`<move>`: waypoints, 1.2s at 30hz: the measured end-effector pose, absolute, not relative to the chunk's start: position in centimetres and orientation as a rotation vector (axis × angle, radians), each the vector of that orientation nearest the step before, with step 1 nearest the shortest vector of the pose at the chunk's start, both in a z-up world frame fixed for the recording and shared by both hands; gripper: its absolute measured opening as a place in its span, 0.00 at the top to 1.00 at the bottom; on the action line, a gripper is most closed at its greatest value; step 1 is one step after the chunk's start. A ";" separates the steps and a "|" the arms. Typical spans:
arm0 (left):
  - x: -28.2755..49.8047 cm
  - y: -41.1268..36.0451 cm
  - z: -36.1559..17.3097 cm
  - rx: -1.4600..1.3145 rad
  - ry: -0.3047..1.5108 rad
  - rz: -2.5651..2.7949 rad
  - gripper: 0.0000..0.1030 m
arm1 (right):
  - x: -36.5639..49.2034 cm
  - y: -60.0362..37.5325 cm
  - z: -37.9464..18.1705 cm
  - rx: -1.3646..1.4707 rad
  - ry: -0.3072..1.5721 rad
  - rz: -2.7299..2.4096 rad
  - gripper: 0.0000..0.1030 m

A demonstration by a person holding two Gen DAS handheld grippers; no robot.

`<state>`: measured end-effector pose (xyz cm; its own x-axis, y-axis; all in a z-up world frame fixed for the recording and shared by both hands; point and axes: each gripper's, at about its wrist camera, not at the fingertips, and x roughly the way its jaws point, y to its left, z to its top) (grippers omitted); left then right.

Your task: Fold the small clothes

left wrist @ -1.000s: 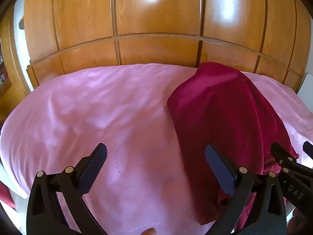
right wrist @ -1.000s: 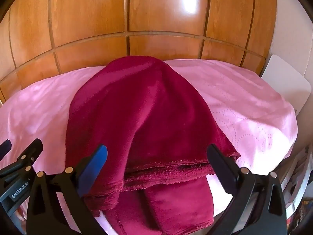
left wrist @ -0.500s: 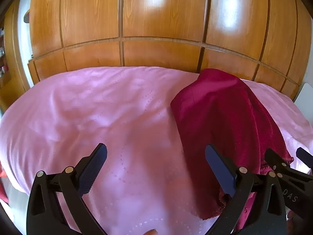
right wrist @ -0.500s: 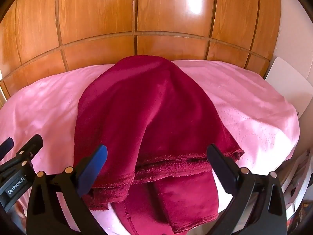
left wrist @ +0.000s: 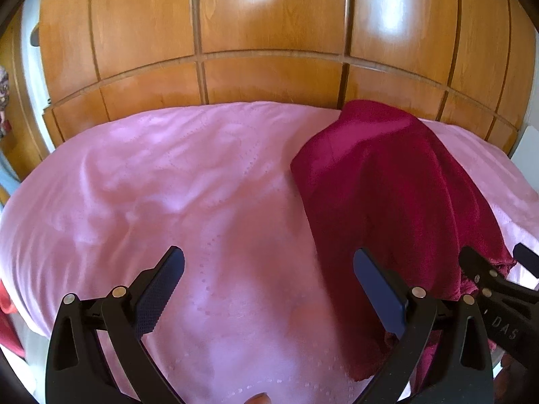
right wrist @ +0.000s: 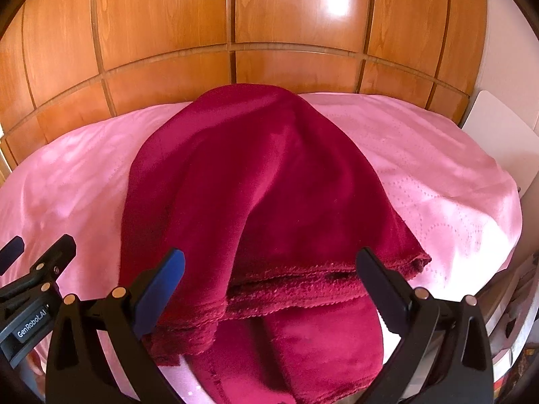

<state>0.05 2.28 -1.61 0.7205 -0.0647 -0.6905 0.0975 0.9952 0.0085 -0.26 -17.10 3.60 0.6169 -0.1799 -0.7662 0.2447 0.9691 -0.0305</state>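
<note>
left gripper hovering wide apart, gripping nothing, over bare pink bedspread | right gripper gaping wide, empty, above near hem of folded crimson fleece cloth | cloth lying on bedspread, right of left gripper | wooden wardrobe panels standing behind

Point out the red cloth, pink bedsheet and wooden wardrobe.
red cloth [right wrist: 256, 181]: right wrist view, middle of its top layer.
pink bedsheet [left wrist: 168, 195]: left wrist view, bare stretch left of the cloth.
wooden wardrobe [left wrist: 269, 27]: left wrist view, upper panel.
</note>
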 end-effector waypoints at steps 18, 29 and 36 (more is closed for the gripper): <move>1.4 1.6 -2.0 0.080 0.763 -0.120 0.03 | 1.3 -18.2 3.0 0.077 0.884 -0.254 0.02; 1.2 1.5 -1.9 0.073 0.757 -0.122 0.03 | 1.0 -18.1 3.2 0.072 0.883 -0.238 0.02; 2.0 2.0 -2.3 0.058 0.795 -0.208 0.03 | 0.5 -22.5 4.7 0.197 0.839 -0.171 0.02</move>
